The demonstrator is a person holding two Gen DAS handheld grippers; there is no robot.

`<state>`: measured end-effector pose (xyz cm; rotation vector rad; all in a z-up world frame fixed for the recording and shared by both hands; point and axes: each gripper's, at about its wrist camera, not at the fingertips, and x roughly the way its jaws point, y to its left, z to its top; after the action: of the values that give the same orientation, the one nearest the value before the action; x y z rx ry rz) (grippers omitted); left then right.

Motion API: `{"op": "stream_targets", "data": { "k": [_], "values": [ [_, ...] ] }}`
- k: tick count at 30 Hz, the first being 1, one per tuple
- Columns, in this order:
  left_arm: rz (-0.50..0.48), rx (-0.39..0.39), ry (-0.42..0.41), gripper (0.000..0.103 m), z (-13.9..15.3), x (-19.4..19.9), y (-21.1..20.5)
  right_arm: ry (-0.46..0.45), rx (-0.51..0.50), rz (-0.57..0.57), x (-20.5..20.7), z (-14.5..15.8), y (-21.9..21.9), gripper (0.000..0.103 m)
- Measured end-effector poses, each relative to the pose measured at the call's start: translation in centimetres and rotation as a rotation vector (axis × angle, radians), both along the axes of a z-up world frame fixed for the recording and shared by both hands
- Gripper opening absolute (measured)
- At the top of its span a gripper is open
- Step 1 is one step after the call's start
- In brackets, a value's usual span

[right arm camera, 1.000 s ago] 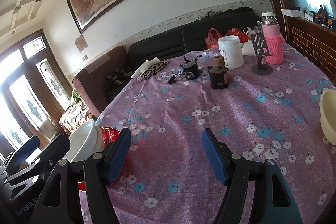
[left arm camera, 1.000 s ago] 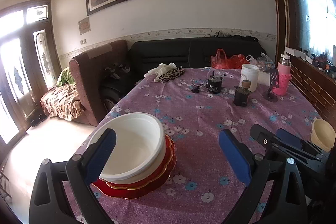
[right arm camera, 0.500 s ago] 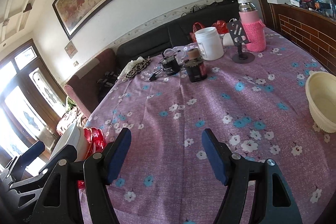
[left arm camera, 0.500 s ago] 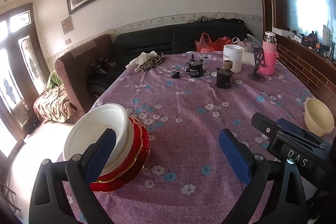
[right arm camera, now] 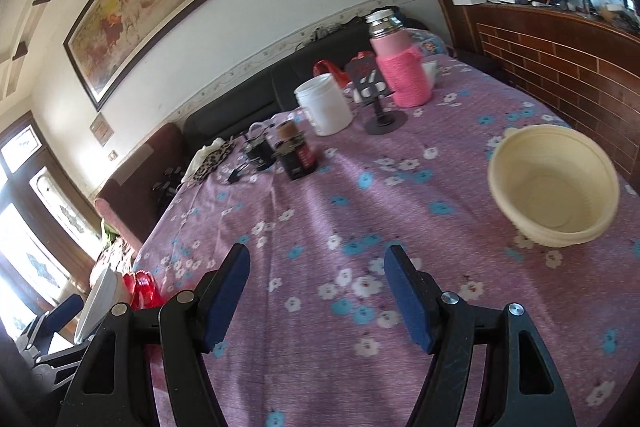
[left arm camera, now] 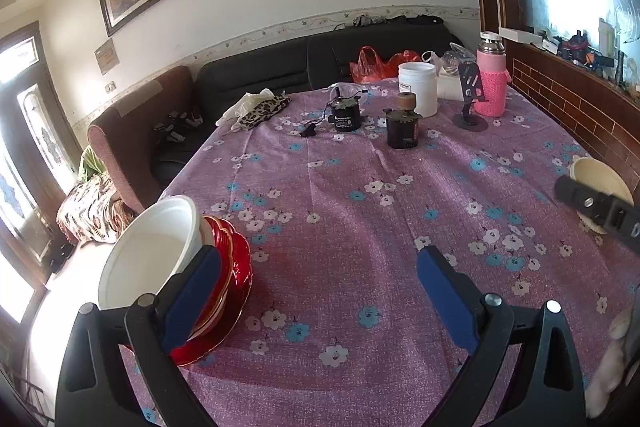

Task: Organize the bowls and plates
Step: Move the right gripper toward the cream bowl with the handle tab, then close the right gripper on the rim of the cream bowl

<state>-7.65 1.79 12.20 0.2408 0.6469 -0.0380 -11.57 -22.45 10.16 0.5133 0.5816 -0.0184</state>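
Left-wrist view puts a white bowl (left arm camera: 150,255) at your far left, nested on stacked red plates (left arm camera: 230,291) near the corner of the flowered purple tablecloth (left arm camera: 340,227). Your left gripper (left arm camera: 318,291) hangs over bare cloth just beside that stack, fingers spread wide and empty. Farther right, the right-wrist view shows your right gripper (right arm camera: 316,291), likewise spread and holding nothing, above the cloth. A cream bowl (right arm camera: 554,187) sits upright at the right edge, well apart from the stack, below the pink flask (right arm camera: 402,67).
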Motion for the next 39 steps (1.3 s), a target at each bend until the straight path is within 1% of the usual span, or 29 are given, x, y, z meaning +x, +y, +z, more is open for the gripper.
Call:
{"op": "stream_targets", "data": {
  "k": [8, 15, 17, 23, 27, 31, 32, 33, 34, 36, 38, 39],
  "values": [
    [-0.041, 0.02, 0.019, 0.098, -0.1, 0.6, -1.4, -0.026, -0.009, -0.13, -2.9, 1.1, -5.7, 0.074],
    [-0.149, 0.009, 0.087, 0.098, -0.4, 2.0, -4.4, 0.015, -0.017, -0.277, -6.2, 0.2, -11.9, 0.075],
    [-0.194, -0.014, 0.121, 0.098, -0.4, 2.4, -5.6, 0.04, -0.026, -0.31, -6.9, -0.4, -13.4, 0.075],
    [-0.312, -0.125, 0.234, 0.098, 0.0, 4.4, -9.4, 0.091, -0.019, -0.378, -8.5, -2.0, -17.0, 0.075],
    [-0.365, -0.178, 0.312, 0.098, -0.5, 6.4, -13.1, 0.106, 0.018, -0.393, -8.3, -2.9, -18.7, 0.075],
    [-0.405, -0.206, 0.39, 0.098, -1.7, 8.2, -16.9, 0.113, 0.026, -0.385, -7.3, -3.2, -19.7, 0.075],
    [-0.417, -0.22, 0.414, 0.096, -2.1, 8.8, -18.0, 0.115, 0.028, -0.38, -6.9, -3.3, -19.9, 0.075],
    [-0.428, -0.228, 0.435, 0.089, -2.5, 9.2, -19.0, 0.119, 0.031, -0.375, -6.5, -3.4, -20.2, 0.075],
    [-0.436, -0.231, 0.453, 0.085, -2.9, 9.6, -19.9, 0.122, 0.033, -0.374, -6.1, -3.5, -20.4, 0.075],
    [-0.448, -0.229, 0.492, 0.07, -3.9, 10.4, -21.9, 0.126, 0.045, -0.368, -5.2, -4.0, -20.8, 0.075],
    [-0.45, -0.227, 0.527, 0.066, -4.9, 11.0, -23.5, 0.13, 0.062, -0.359, -4.2, -4.5, -21.0, 0.075],
    [-0.448, -0.231, 0.548, 0.066, -5.5, 11.4, -24.2, 0.133, 0.07, -0.354, -3.8, -4.9, -21.0, 0.075]
  ]
}}
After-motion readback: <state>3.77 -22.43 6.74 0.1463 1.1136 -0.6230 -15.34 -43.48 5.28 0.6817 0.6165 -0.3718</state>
